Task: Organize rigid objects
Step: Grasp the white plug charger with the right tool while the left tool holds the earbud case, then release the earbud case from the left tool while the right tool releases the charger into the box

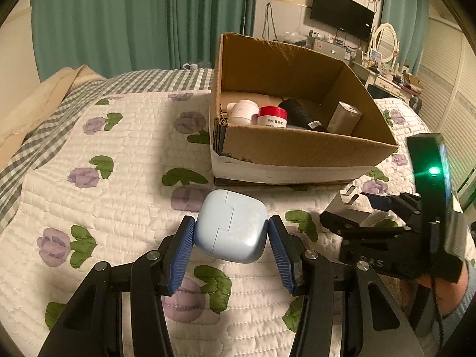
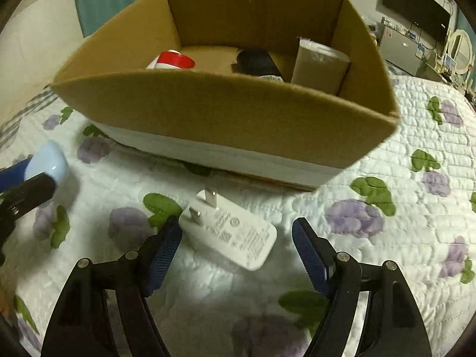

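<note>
A light blue rounded case (image 1: pixel 232 226) lies on the quilt, between the blue pads of my left gripper (image 1: pixel 230 230); the pads stand at its two sides, touching or nearly so. The case also shows in the right wrist view (image 2: pixel 47 160). A white plug adapter (image 2: pixel 229 232) lies on the quilt between the fingers of my open right gripper (image 2: pixel 236 233), a gap on its right side. The right gripper also shows in the left wrist view (image 1: pixel 357 208). A cardboard box (image 1: pixel 297 148) behind holds a white jar (image 1: pixel 242 111), a red-lidded jar (image 1: pixel 272 116), a black bottle (image 1: pixel 300 116) and a grey cylinder (image 1: pixel 343 117).
The floral quilt (image 1: pixel 119 178) covers the bed all around. A checked blanket (image 1: pixel 44 125) lies at the far left. Green curtains, a wall TV (image 1: pixel 342 12) and a dressing table (image 1: pixel 386 68) stand behind the bed.
</note>
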The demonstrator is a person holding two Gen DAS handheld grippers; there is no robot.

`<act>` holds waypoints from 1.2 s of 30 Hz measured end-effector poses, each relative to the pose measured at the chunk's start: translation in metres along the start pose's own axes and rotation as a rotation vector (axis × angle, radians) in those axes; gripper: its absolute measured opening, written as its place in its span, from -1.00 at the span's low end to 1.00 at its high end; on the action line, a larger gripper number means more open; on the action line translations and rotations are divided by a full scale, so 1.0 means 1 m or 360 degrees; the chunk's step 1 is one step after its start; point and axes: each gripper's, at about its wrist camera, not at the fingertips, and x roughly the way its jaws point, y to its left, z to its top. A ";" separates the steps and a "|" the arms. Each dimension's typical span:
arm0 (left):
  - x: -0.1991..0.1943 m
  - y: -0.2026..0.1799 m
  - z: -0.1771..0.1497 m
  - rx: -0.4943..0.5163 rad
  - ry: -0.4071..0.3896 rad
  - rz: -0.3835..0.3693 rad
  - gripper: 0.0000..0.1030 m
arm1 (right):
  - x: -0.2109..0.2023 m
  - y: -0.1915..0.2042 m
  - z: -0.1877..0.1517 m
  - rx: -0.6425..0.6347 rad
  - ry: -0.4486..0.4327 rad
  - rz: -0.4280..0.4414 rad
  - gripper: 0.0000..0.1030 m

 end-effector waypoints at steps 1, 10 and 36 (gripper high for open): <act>-0.001 0.000 0.000 0.0002 0.0000 0.0002 -0.01 | 0.000 0.000 0.000 -0.0005 -0.0002 0.0015 0.22; -0.017 -0.011 0.008 0.0038 -0.0044 0.0006 -0.01 | -0.047 0.008 -0.008 -0.0101 -0.0195 0.0017 0.01; 0.052 -0.037 0.147 0.0222 -0.0256 0.0008 0.28 | -0.080 -0.030 0.132 -0.0149 -0.0541 -0.0028 0.01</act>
